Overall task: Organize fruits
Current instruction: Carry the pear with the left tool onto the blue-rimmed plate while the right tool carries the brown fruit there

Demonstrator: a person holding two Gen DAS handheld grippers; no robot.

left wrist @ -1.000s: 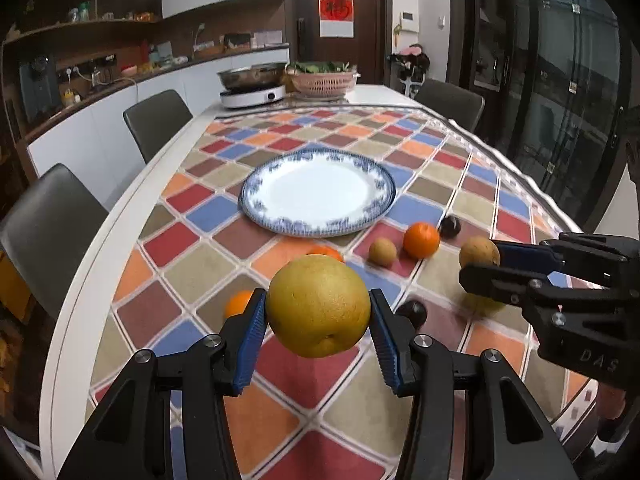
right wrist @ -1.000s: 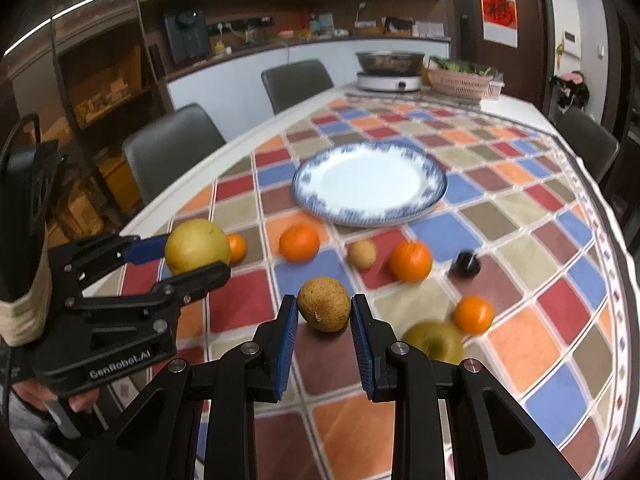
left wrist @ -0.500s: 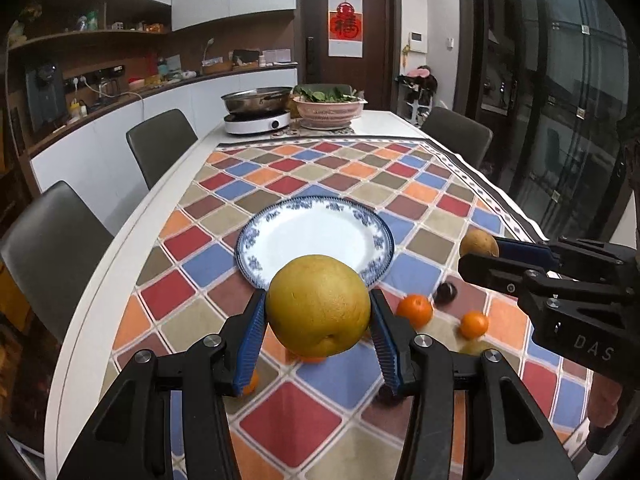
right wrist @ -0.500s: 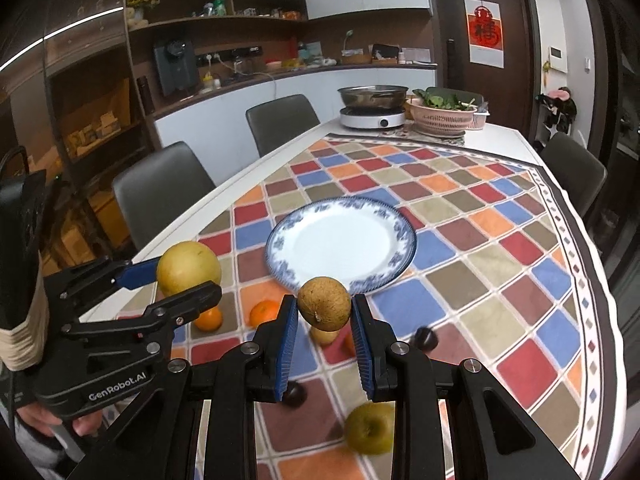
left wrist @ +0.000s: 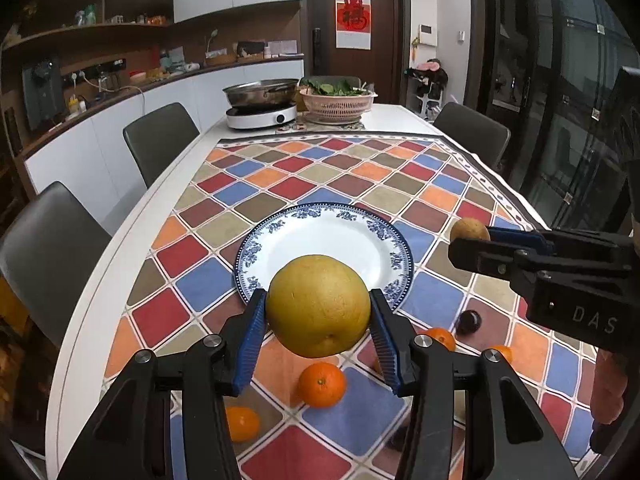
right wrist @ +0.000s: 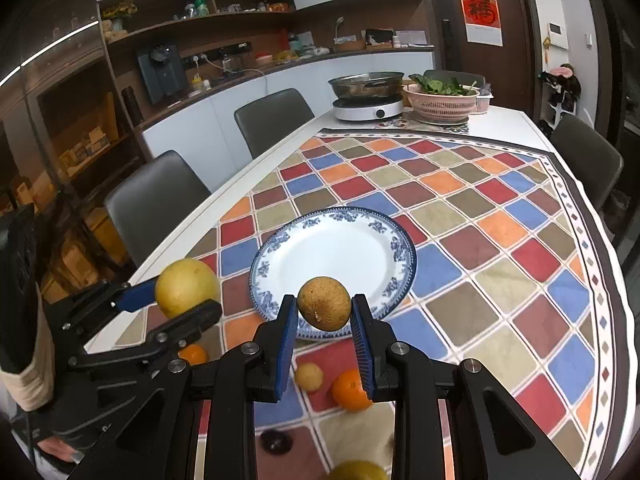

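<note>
My left gripper (left wrist: pixel 318 320) is shut on a large yellow pomelo (left wrist: pixel 318 306) and holds it in the air just in front of the near rim of the blue-and-white plate (left wrist: pixel 320 240). It also shows in the right wrist view (right wrist: pixel 186 288). My right gripper (right wrist: pixel 324 320) is shut on a small brown pear (right wrist: pixel 324 303), held above the plate's near rim (right wrist: pixel 332 248). The pear also shows in the left wrist view (left wrist: pixel 469 230). Oranges (left wrist: pixel 322 384) (right wrist: pixel 350 390), a small brown fruit (right wrist: pixel 309 376) and dark small fruits (left wrist: pixel 468 322) lie on the chequered cloth below.
The plate is bare. A cooker with a steel pan (left wrist: pixel 262 110) and a pink basket of greens (left wrist: pixel 338 102) stand at the table's far end. Grey chairs (left wrist: pixel 160 136) line the left side, one (right wrist: pixel 584 164) on the right. A yellow-green fruit (right wrist: pixel 356 472) lies near the front edge.
Both grippers have risen and moved forward with their fruit, from low over the loose fruit to just before the plate. The loose fruit now lies beneath and behind the fingers.
</note>
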